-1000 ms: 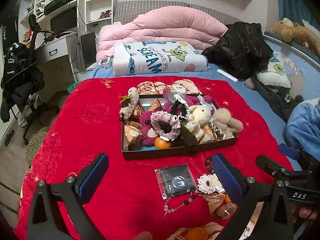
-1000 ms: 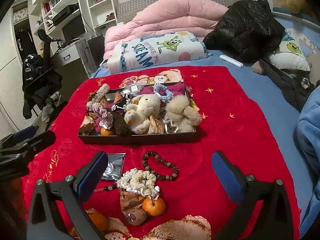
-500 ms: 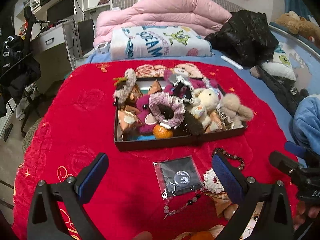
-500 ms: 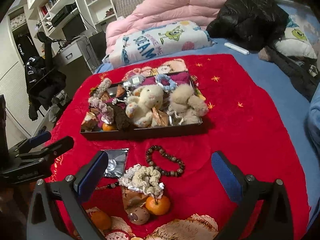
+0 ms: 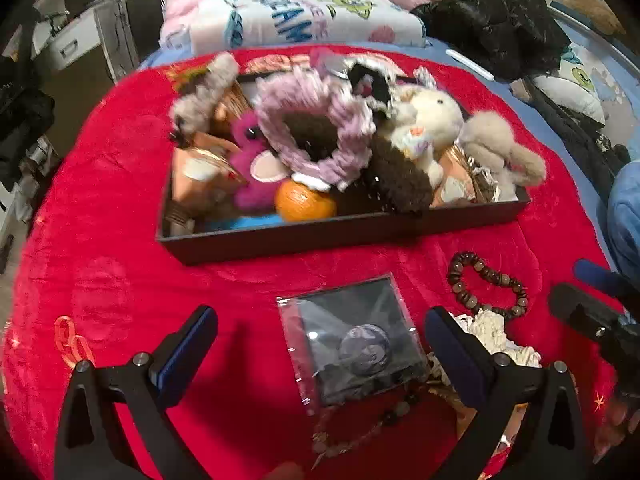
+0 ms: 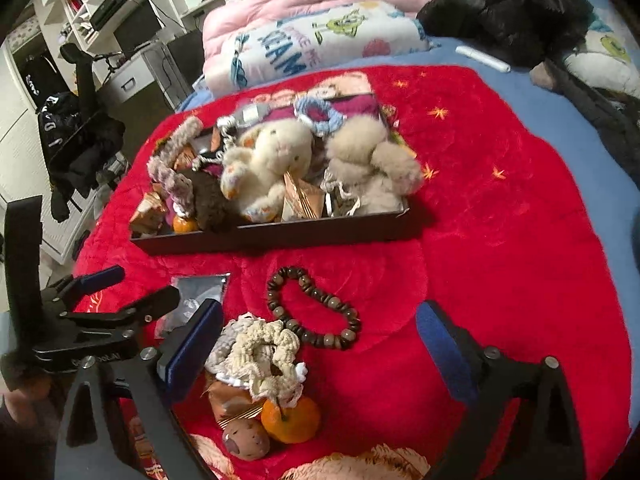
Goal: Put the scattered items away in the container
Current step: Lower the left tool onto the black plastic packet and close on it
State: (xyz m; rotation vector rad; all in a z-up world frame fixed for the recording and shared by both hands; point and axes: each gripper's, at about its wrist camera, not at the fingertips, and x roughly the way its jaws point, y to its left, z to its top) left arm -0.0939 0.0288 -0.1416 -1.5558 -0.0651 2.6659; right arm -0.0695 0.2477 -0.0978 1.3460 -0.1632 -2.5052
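On the red blanket (image 5: 100, 208), the left gripper (image 5: 320, 344) hangs wide over a plastic packet (image 5: 352, 340) (untouched); the right gripper (image 6: 320, 344), jaws closing, straddles a scrunchie (image 6: 260, 344) and bead bracelet (image 6: 312, 312), near the full tray (image 6: 280, 236).

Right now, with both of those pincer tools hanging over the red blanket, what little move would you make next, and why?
Probably lower the left gripper onto the clear plastic packet and pinch it. The packet lies flat on the red blanket between its open fingers, outside the dark tray. The right gripper, its jaws closing with nothing pressed between them, frames the wooden bead bracelet, so each hand seems to have its own target.
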